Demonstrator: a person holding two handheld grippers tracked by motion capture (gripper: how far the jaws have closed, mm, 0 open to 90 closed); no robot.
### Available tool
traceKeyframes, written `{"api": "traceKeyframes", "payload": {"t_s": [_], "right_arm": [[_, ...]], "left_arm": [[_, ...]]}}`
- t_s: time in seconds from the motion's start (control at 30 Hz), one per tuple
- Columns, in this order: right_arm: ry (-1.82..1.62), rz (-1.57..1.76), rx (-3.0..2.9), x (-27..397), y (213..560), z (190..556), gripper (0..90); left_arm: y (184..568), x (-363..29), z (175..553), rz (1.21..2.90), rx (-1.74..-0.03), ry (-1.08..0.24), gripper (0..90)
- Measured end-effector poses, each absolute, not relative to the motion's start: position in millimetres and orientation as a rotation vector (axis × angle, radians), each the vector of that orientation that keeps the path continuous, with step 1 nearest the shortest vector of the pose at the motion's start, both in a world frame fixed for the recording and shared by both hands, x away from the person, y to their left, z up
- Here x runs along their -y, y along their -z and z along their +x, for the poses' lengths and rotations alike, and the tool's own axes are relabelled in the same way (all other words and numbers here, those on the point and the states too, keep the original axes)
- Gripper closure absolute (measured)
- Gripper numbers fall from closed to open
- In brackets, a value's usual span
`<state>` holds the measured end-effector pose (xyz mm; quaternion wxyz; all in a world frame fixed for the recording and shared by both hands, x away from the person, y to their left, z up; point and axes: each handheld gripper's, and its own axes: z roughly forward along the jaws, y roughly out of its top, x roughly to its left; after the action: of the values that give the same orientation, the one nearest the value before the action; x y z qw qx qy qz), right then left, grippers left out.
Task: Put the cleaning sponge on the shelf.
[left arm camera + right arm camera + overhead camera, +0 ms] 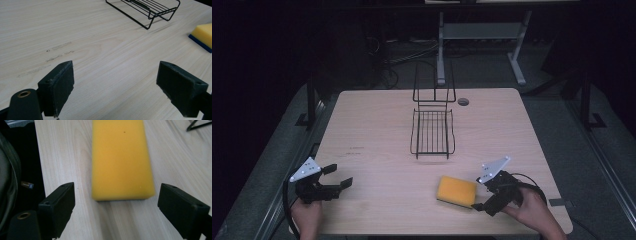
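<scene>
Right gripper (482,192): I see its jaws spread wide with nothing between them, just short of the sponge's near end
Sponge (456,191): yellow, with a dark blue underside, lying flat on the table near the front edge; in my right gripper view it runs lengthwise away from the jaws, close to them but not touching
Left gripper (341,176): jaws wide apart over bare wood at the front left, holding nothing, well apart from the sponge
Wire rack (432,131): black, standing near the middle of the table, beyond the sponge
Table (372,125): pale wood, with faint scuff marks ahead of my left gripper
</scene>
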<state>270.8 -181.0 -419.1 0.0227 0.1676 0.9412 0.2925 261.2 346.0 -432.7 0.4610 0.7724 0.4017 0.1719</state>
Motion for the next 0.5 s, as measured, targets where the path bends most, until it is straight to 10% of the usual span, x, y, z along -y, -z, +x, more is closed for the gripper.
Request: {"api": "traceKeyframes", "payload": {"t_s": [0.5], "right_arm": [[-0.869,0.442,-2.964,151,421,290,14.0]], "left_arm": [[432,-344,261,1.901,-0.986,-0.420,14.1]]}}
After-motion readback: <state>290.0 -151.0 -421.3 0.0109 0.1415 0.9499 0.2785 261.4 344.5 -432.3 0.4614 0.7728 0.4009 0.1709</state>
